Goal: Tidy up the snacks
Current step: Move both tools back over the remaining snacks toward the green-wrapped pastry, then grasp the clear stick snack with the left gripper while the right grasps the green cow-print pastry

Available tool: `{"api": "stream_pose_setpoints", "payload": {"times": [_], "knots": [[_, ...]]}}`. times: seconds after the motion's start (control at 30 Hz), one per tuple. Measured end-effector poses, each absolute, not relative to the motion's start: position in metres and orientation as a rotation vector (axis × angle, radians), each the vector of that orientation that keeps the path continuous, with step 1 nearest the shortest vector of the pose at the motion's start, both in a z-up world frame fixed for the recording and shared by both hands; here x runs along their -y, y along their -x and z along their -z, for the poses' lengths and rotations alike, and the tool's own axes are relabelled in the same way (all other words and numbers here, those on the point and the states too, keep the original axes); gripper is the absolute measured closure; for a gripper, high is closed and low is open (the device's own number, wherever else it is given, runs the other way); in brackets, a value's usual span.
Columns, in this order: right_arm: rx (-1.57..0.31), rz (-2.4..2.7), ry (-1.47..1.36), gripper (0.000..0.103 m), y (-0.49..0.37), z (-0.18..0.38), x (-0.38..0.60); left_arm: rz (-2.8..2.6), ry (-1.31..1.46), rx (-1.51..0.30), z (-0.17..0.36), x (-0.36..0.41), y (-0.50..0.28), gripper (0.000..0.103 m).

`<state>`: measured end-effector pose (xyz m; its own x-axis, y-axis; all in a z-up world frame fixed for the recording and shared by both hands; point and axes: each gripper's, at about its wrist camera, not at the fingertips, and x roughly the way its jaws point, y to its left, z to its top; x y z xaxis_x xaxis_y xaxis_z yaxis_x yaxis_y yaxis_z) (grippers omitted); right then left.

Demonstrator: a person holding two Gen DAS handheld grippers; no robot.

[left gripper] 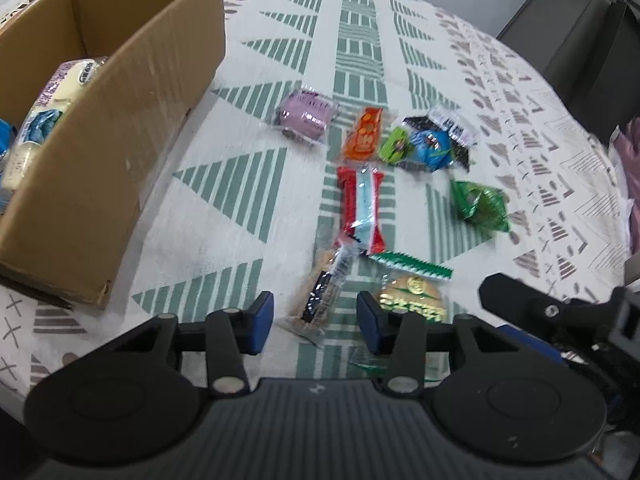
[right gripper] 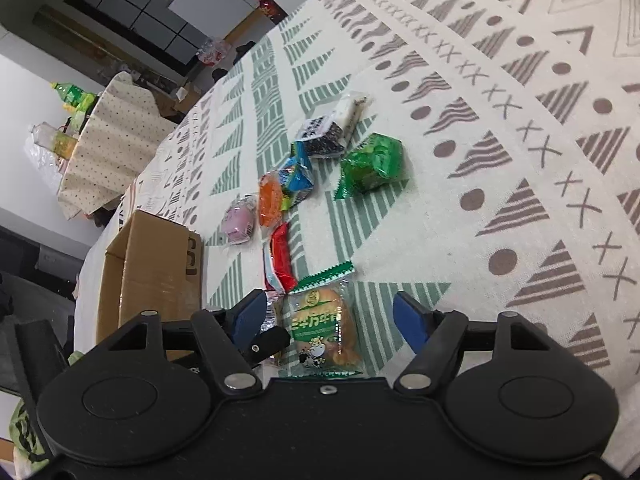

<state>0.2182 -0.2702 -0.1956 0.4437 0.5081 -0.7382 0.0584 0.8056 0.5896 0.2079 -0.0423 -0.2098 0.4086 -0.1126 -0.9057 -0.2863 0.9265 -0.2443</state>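
Several wrapped snacks lie in a loose row on the patterned tablecloth. My left gripper [left gripper: 315, 326] is open, low over a brown cracker pack [left gripper: 318, 298]. Beyond it lie a red and white bar [left gripper: 360, 210], an orange pack [left gripper: 364, 134], a purple pack [left gripper: 306, 116] and a green pack [left gripper: 480, 204]. My right gripper [right gripper: 334, 318] is open around a green-edged bun pack [right gripper: 322, 328], which also shows in the left wrist view [left gripper: 414, 300]. The cardboard box [left gripper: 132, 128] at the left holds a long pale snack [left gripper: 44, 120].
The right gripper's tip [left gripper: 520, 296] is close at the right of the left wrist view. The box [right gripper: 160, 272] stands left of the snack row. A second covered table [right gripper: 108, 140] with bottles stands beyond the table's edge.
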Motion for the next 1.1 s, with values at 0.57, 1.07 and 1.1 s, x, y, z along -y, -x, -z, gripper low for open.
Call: {"api": "stream_pose_setpoints", "payload": {"times": [0.57, 1.07, 1.1], "knots": [[-1.119, -0.304, -0.461, 0.038, -0.223, 0.207, 0.236, -0.111, 0.394, -1.136, 0.206, 0.026, -0.208, 0.086], [-1.101, -0.312, -0.104, 0.058, -0.213, 0.210, 0.192, -0.106, 0.417, -1.123, 0.185, -0.002, -0.191, 0.086], [-1.101, -0.311, -0.123, 0.059, -0.214, 0.209, 0.195, -0.105, 0.418, -1.122, 0.183, -0.003, -0.188, 0.086]]}}
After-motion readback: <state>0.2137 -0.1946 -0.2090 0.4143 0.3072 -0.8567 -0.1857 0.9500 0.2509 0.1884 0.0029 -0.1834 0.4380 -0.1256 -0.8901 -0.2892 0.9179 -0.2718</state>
